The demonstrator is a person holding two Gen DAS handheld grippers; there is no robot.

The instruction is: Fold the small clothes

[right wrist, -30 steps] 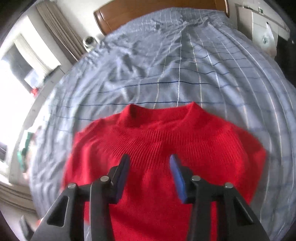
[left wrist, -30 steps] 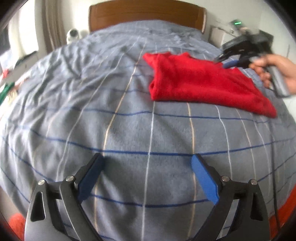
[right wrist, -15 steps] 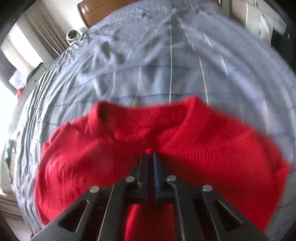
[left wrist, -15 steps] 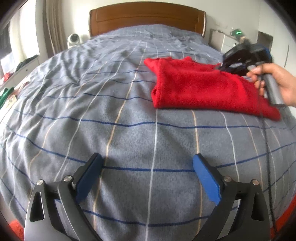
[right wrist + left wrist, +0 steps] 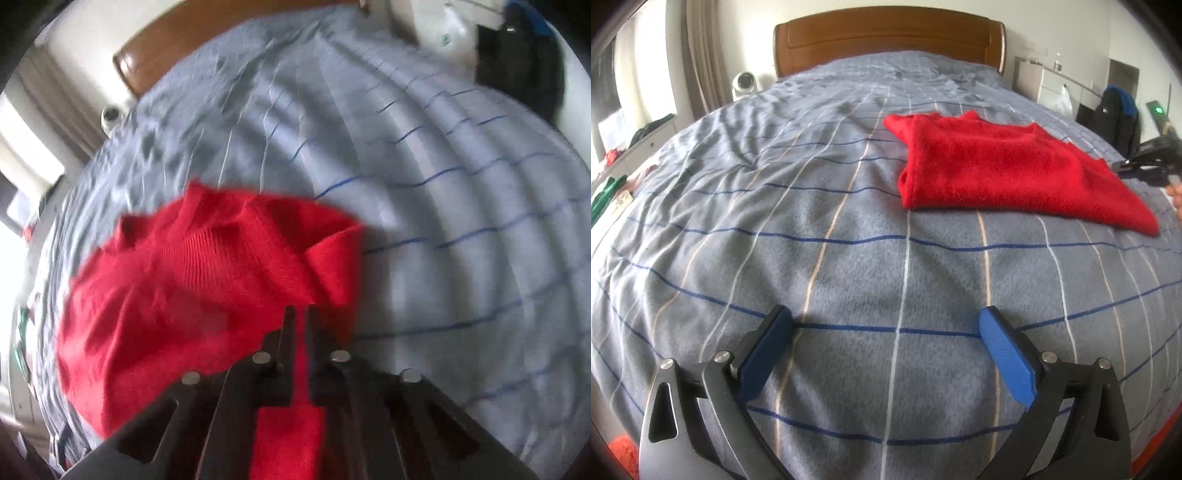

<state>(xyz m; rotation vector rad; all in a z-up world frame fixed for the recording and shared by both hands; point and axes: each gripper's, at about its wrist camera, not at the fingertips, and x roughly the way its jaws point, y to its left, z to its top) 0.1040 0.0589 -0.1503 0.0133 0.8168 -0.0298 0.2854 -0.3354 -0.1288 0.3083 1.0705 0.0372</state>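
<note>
Right tool [image 5: 300, 314] has snapped shut on the red sweater [image 5: 192, 280], pinching a fold near its right edge and dragging it sideways across the bed [image 5: 461, 206]: a fold is underway. Left tool [image 5: 886, 349] hangs wide open and empty over bare blanket, well clear of the sweater [image 5: 1004, 173].

left wrist: low over the bed [image 5: 849, 258], facing the headboard [image 5: 886, 37], sweater [image 5: 997, 173] ahead-right
right wrist: close above the sweater [image 5: 184, 277], tilted down
shared: sweater, bed, headboard
</note>
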